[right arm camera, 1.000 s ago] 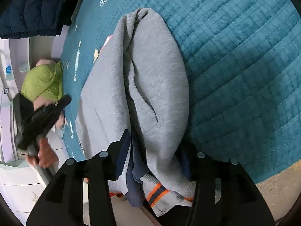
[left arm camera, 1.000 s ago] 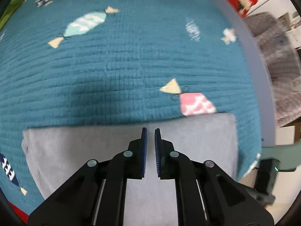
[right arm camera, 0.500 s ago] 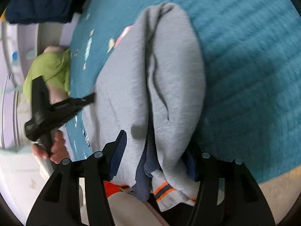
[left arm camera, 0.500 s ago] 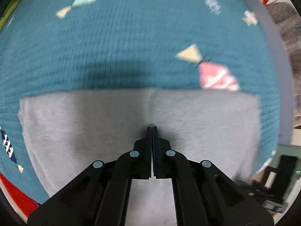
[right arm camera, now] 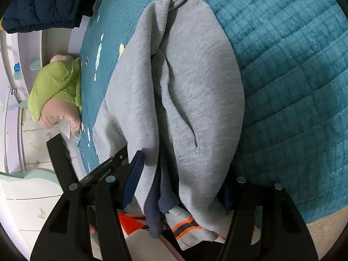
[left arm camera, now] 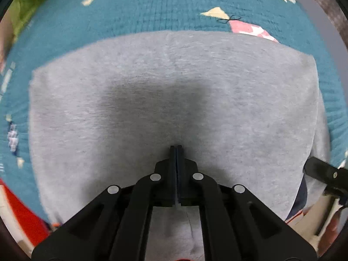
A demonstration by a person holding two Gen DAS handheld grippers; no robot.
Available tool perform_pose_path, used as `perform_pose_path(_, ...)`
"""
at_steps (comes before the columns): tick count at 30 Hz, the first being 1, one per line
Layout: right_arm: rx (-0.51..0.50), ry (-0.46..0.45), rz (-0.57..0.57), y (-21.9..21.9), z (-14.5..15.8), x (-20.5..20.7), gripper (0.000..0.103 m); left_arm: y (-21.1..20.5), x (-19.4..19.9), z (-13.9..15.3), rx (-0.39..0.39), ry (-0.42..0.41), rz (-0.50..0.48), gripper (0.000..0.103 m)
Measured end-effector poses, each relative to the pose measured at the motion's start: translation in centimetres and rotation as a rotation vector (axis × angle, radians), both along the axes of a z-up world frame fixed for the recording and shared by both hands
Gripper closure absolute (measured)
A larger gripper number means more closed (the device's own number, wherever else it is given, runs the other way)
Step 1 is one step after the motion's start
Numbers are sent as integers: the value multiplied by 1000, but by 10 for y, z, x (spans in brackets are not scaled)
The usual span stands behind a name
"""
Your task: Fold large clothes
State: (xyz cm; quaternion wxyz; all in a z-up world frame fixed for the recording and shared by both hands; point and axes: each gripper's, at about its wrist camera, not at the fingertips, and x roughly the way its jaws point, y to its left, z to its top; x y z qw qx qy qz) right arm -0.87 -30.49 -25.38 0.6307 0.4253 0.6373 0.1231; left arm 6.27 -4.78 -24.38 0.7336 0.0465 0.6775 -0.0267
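Grey sweatshirt on quilt | left claw closed, empty | right claw opening around it

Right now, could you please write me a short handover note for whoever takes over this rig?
Left tool: shut with nothing between its pads, tips over the middle of the grey garment, pointing down; contact cannot be told.
Right tool: jaws opening, with the bunched grey fabric and its navy and orange-striped trim between them; the one visible pad is clear of the cloth.
The garment lies on the teal quilt: flat in the left view, with a thick rolled fold along one side in the right view.
Done: at least one fold laid.
Left: flatten the bunched side, finish folding.
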Motion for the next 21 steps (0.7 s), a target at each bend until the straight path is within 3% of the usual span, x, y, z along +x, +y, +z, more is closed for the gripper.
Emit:
perform_pose_path(2,-22,-6,31,3,4,1,45,1,-15,9,-56,61,22,102)
perform_pose_path(3,-31,-10,40,5,6,2,45,3,-28,12,-59,53,4,102)
perform_pose_path(5,-42,-18,48,8,5,1,45,14,-41,-1,-89,59,17,102)
perform_pose_path(7,-36,-16,55,9,2,3,42,29,-41,-9,-177,56,81,102)
perform_pose_path(11,-53,-6,96,13,8,7,42,38,-61,6,-191,119,140,101)
perform_pose_path(13,-70,-19,119,17,8,7,42,37,-79,-12,-203,194,135,102)
perform_pose_path(17,-78,-25,129,21,9,6,42,39,-98,-18,-206,117,111,101)
perform_pose_path(20,-74,-27,131,20,9,6,42,27,-99,3,-168,97,76,102)
perform_pose_path(21,-71,-24,128,19,8,5,42,22,-89,18,-190,62,41,102)
